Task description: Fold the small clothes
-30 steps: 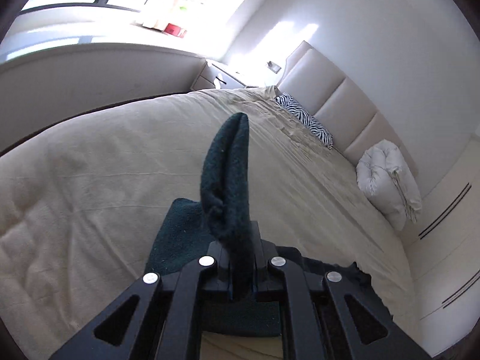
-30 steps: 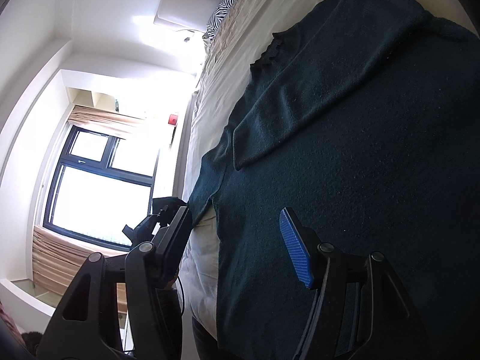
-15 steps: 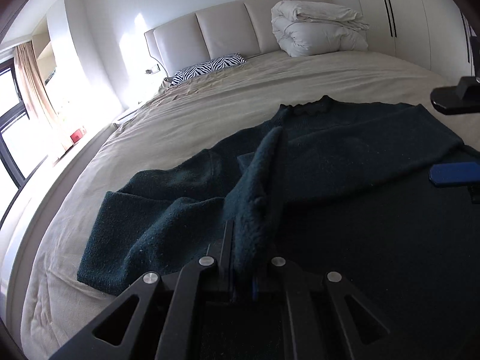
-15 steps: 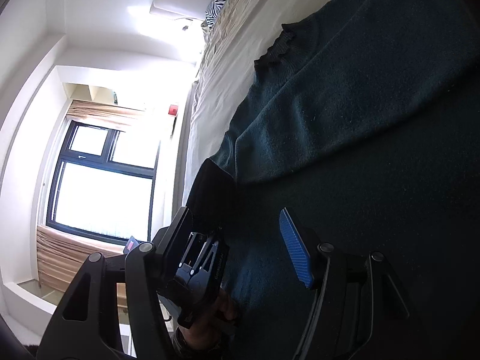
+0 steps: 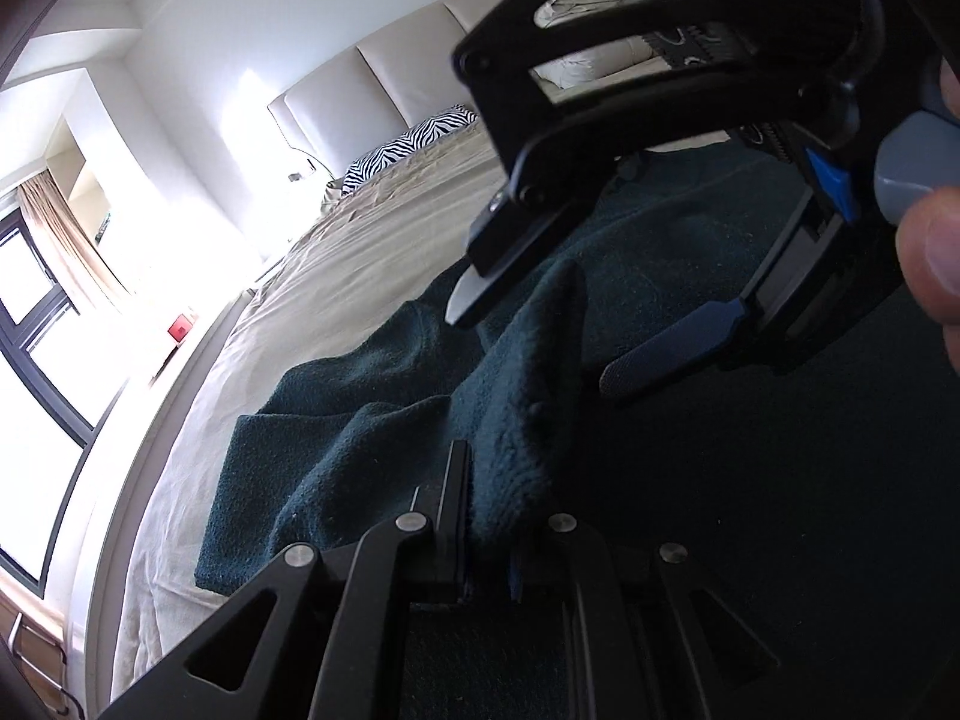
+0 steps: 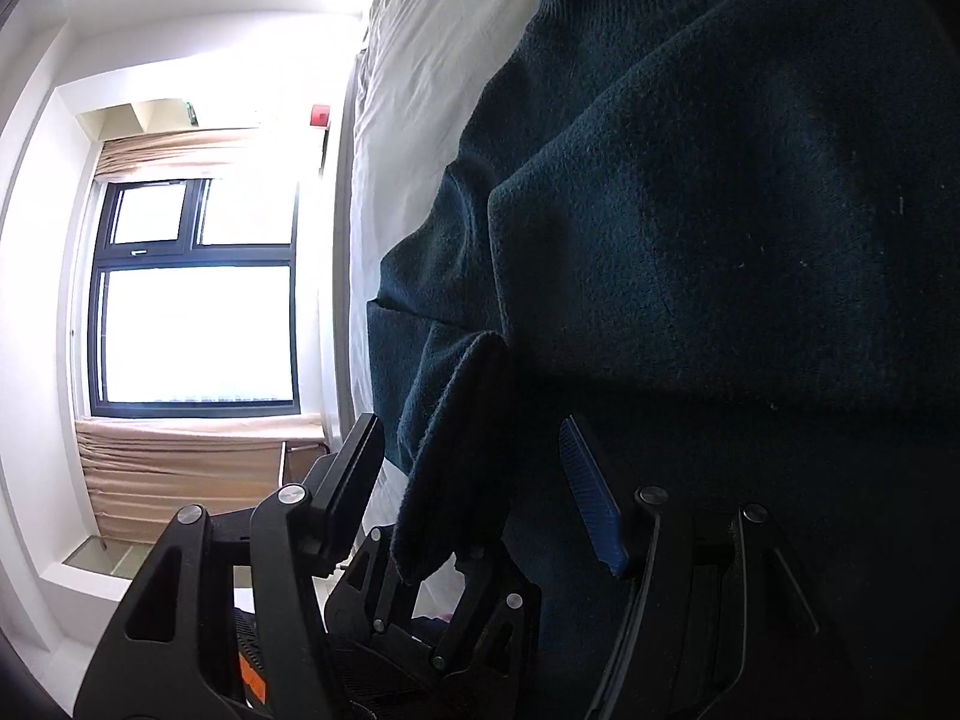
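1. A dark teal knit sweater [image 5: 690, 276] lies spread on a bed [image 5: 372, 252] covered in a beige sheet. It sits near the bed's foot, and its body fills most of the right wrist view.

2. Your left gripper [image 5: 489, 516] has a raised fold of the sweater's sleeve [image 5: 528, 372] between its fingers. The jaws are narrow and just starting to part, with the cloth still pinched between them. The fold stands up from the gripper like a ridge.

3. Your right gripper [image 6: 474, 480] sits just above and beyond the left one. Its jaws stand about half wide and are closing. The same raised fold [image 6: 456, 456] sits between them, but the pads are not pressing on it.

4. In the left wrist view the right gripper's blue pad [image 5: 672, 354] and black finger [image 5: 510, 246] bracket the ridge of cloth from either side.

5. A fingertip [image 5: 930, 252] of your hand shows at the right edge of that view, on the gripper's grey trigger [image 5: 912, 162].

6. Farther off, a zebra-print pillow [image 5: 408, 147] lies against a padded cream headboard [image 5: 354, 96]. A bright window [image 6: 192, 294] with beige curtains stands beside the bed.
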`<state>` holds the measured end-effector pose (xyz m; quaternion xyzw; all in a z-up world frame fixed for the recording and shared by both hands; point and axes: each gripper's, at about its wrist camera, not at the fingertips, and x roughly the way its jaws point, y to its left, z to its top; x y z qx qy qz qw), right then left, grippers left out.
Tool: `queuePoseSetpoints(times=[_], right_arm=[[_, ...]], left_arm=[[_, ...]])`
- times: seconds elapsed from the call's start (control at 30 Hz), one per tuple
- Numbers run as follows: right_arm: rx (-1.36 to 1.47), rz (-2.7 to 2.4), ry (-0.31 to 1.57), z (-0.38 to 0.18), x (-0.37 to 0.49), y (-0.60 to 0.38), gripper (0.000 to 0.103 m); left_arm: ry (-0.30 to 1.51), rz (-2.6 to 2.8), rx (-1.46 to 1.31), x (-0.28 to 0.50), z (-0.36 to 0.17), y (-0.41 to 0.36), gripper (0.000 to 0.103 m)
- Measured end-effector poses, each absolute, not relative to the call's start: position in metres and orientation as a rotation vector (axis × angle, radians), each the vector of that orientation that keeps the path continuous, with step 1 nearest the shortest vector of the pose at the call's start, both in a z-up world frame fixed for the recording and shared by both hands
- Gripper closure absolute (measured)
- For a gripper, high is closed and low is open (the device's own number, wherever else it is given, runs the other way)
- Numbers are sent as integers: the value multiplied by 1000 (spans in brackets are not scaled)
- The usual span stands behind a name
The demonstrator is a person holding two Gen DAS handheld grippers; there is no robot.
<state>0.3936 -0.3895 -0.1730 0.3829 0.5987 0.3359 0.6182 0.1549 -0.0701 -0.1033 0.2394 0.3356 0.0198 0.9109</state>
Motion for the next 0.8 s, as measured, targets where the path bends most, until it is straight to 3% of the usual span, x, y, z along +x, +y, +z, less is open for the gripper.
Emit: queuePoseSetpoints(times=[0.03, 0.07, 0.17, 0.2, 0.3, 0.37, 0.57, 0.8], right_arm=[[850, 779, 1390, -174, 394, -384, 52], [821, 788, 1398, -173, 395, -379, 68], [767, 795, 1388, -167, 392, -375, 83], [753, 786, 1382, -164, 391, -377, 93], [727, 759, 1343, -151, 392, -388, 95], [708, 739, 1310, -141, 399, -397, 96], [653, 646, 1238, -112, 406, -453, 96], [612, 484, 1193, -91, 422, -537, 96]], left_arm=[[693, 40, 491, 156, -103, -70, 90], [694, 37, 486, 157, -102, -69, 89], [696, 27, 472, 160, -100, -66, 78], [692, 22, 465, 159, -99, -66, 73], [670, 5, 441, 149, -88, -64, 47], [653, -24, 419, 139, -81, -60, 44], [690, -139, 130, 123, -56, -9, 44], [680, -102, -290, 145, -25, 94, 55]])
